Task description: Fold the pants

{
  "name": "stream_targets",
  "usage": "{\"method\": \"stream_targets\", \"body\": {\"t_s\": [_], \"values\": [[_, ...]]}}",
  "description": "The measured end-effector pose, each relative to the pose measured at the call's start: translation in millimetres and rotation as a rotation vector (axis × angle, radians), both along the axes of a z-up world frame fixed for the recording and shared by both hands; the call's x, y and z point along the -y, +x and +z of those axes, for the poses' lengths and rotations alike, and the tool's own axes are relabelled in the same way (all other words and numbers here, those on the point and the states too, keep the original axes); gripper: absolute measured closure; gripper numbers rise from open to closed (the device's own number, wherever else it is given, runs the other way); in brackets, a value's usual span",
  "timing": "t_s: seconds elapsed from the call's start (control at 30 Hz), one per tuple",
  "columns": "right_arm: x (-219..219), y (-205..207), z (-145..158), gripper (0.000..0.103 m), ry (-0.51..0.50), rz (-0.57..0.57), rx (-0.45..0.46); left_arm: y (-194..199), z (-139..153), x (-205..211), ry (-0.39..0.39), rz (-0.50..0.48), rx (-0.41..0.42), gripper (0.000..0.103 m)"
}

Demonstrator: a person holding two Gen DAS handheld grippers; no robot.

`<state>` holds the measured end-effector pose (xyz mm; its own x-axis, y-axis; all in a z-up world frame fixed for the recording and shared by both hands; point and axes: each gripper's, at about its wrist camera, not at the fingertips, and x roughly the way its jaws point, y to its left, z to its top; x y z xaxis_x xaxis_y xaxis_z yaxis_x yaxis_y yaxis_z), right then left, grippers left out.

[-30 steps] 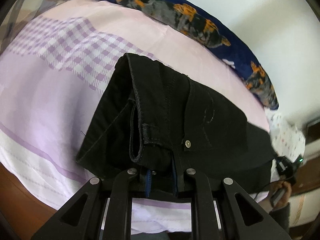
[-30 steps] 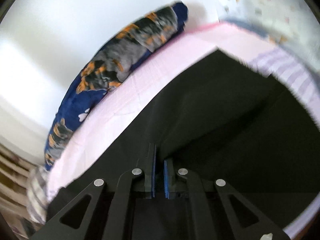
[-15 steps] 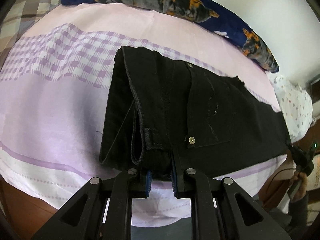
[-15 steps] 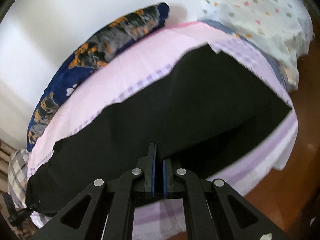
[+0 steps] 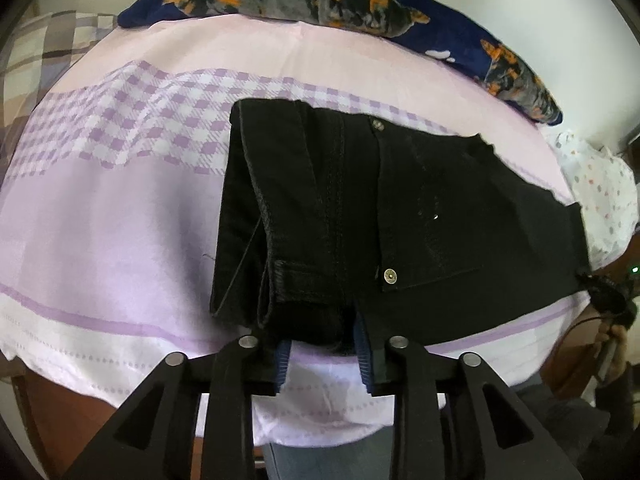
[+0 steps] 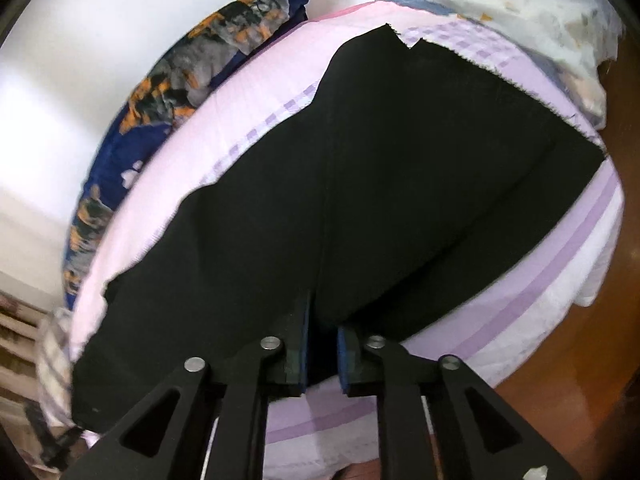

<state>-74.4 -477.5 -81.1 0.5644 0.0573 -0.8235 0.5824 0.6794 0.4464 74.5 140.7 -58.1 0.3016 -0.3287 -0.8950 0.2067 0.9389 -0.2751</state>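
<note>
The black pants [image 5: 400, 216] lie flat on the bed [image 5: 120, 220], doubled leg on leg, waistband at its near edge. Both tongs have just been opening: left tongs [image 5: 324, 364] released, waistband between; right tongs [image 6: 320, 354] released at the leg edge. Judged soft, limp, fairly heavy denim; best gripped at waistband and hems.

The right gripper [image 6: 322, 344], just opening, straddles the black pants' [image 6: 380, 184] near edge on the bed [image 6: 560, 264].

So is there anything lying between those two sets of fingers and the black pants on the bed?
Nothing visible. The pants lie flat on the bedsheet, their near edge between the left gripper's and right gripper's parted fingers.
</note>
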Motion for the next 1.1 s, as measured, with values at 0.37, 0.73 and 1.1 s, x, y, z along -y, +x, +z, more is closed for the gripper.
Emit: {"method": "stream_targets", "body": {"t_s": [0.37,0.73,1.1], "values": [[46,-12,1,0.075,0.178,-0.111,0.179,-29,55,29,0.077,-0.073,0.179,0.068],[95,-30,0,0.075,0.171,-0.202,0.188,-20,62,140,-0.048,-0.32,0.199,0.067],[140,-47,-5,0.095,0.205,-0.305,0.22,-42,37,299,-0.119,-0.7,0.189,0.067]]}}
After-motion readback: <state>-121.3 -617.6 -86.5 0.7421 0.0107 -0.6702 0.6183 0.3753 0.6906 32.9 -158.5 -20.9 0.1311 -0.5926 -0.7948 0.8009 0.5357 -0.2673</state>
